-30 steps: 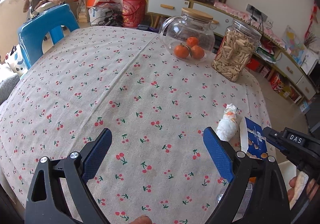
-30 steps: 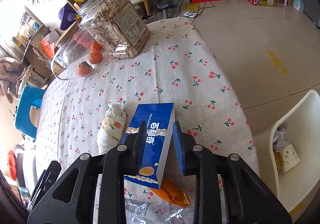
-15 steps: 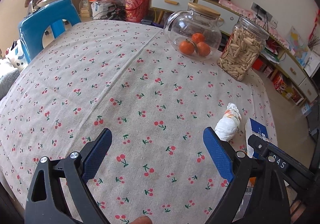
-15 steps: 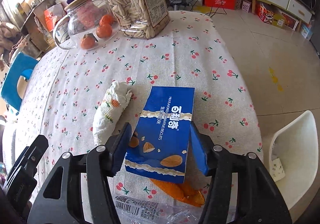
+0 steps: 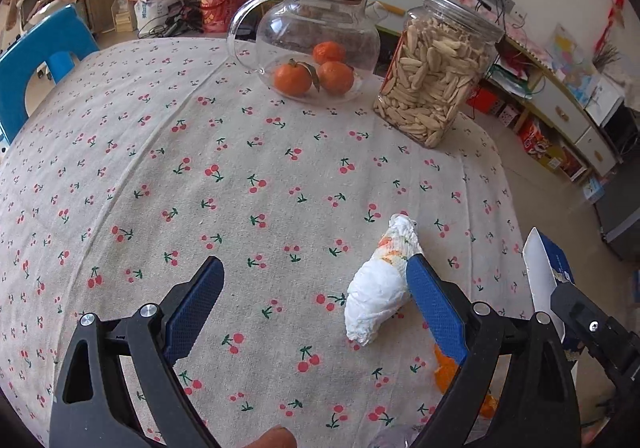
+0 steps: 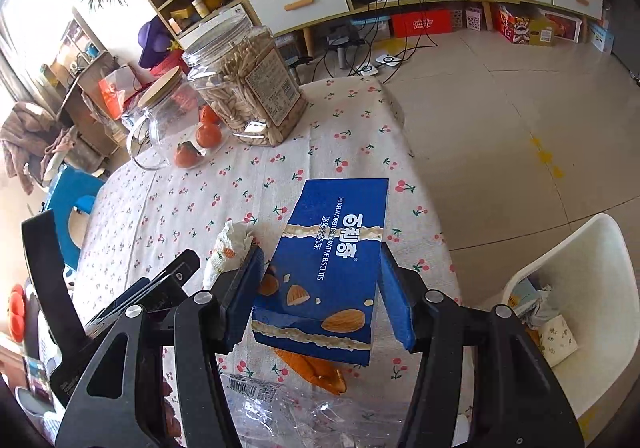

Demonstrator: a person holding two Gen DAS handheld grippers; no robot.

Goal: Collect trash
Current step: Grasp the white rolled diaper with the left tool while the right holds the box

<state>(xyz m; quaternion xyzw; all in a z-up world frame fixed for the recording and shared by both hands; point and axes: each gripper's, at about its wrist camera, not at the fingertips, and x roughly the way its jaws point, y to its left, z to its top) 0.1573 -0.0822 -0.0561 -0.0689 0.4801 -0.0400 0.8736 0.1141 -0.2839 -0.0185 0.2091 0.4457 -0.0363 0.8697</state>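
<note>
A blue biscuit box sits tilted between the pads of my right gripper, which is shut on its long sides and holds it just above the cherry-print tablecloth. Orange peel and a clear plastic bottle lie under and in front of the box. A crumpled white tissue with orange stains lies on the cloth against the inner side of the right finger of my left gripper, which is open wide. The box shows at the right edge of the left wrist view.
A glass teapot with tangerines and a clear jar of seeds stand at the far side of the table. A white bin holding paper trash stands on the floor by the table's right edge. A blue chair is at the far left.
My left gripper moved right and closer, so the tissue now lies by its right finger. My right gripper's jaws widened from the box's narrow side to its flat width, and the box has risen.
</note>
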